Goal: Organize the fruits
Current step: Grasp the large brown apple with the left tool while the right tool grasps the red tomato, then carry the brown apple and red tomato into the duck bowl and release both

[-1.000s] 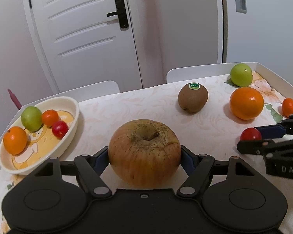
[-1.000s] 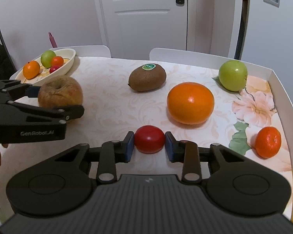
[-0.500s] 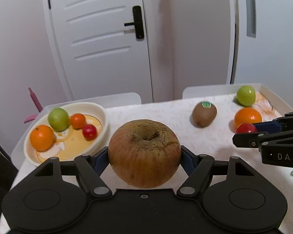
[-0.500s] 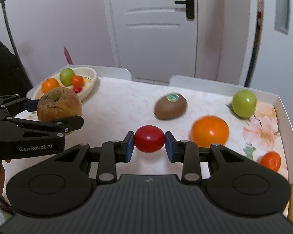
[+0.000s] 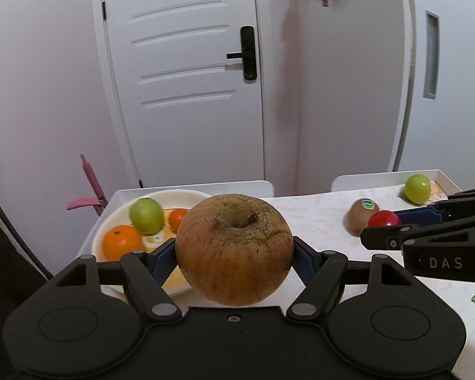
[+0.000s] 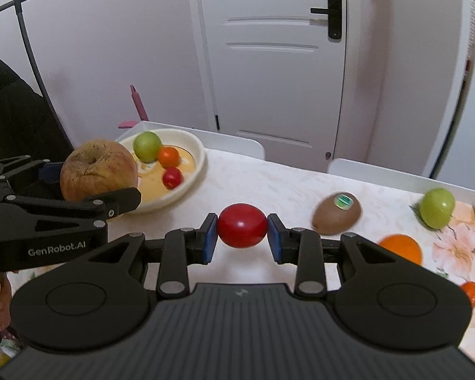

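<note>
Right wrist view, from its left edge: my left tool (image 6: pixel 103 171) is clenched on a large round russet-brown apple with cracked, wrinkled skin (image 6: pixel 98 171), held in the air just beside the near rim of the shallow cream oval dish (image 6: pixel 199 158). In that dish lie a small green round fruit (image 6: pixel 147 146), a small orange fruit (image 6: pixel 168 155) and a small red one (image 6: pixel 172 178); the left wrist view adds a mandarin-like orange (image 5: pixel 122 242) at its near side.

The pads sit on the apple's widest flanks, stem hollow facing up. I judge it the heaviest piece here, firm but bruisable, and its rough skin should give good friction, so this hold looks sound.

Moving right, my right tool (image 6: pixel 242 236) is grasping a small glossy red tomato-like fruit (image 6: pixel 242 225), blue pads on its two ends, lifted above the pale floral surface (image 6: pixel 269 186). It looks light, smooth and slippery, likely soft, so I would squeeze no harder.

Further right, loose on the surface: a brown fuzzy kiwi with a green sticker (image 6: pixel 337 213), a large orange (image 6: pixel 402 248) partly hidden behind my tool, a green apple-like fruit (image 6: pixel 437 208) near the raised white edge, and a small orange mandarin (image 6: pixel 471 291) at the right margin.
</note>
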Demonstrator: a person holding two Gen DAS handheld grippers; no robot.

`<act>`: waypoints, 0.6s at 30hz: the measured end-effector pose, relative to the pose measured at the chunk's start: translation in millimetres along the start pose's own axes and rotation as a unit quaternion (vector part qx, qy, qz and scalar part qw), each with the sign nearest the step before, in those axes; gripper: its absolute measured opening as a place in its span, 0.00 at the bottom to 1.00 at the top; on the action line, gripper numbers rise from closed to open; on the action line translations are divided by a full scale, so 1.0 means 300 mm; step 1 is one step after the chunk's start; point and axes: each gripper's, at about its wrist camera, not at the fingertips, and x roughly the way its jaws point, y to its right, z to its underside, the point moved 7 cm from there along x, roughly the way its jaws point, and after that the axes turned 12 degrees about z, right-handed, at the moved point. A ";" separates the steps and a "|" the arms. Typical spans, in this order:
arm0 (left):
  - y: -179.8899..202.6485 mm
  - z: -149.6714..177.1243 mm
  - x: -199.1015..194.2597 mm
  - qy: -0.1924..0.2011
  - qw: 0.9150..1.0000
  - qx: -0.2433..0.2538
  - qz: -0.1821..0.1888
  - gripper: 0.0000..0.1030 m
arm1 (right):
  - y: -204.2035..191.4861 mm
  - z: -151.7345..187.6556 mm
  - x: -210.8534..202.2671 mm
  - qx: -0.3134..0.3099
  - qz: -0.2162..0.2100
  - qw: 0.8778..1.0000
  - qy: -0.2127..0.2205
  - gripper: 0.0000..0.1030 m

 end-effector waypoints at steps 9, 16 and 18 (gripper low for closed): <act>-0.180 -0.008 0.010 -0.024 1.000 0.005 0.001 0.75 | -0.129 -0.070 0.076 0.006 0.010 1.000 -0.020 0.47; -0.292 0.020 0.093 -0.050 0.998 0.028 0.017 0.75 | -0.226 -0.125 0.157 0.020 0.024 0.999 -0.026 0.47; -0.308 0.028 0.126 -0.056 0.997 0.036 0.024 0.75 | -0.246 -0.141 0.180 0.023 0.030 0.999 -0.026 0.47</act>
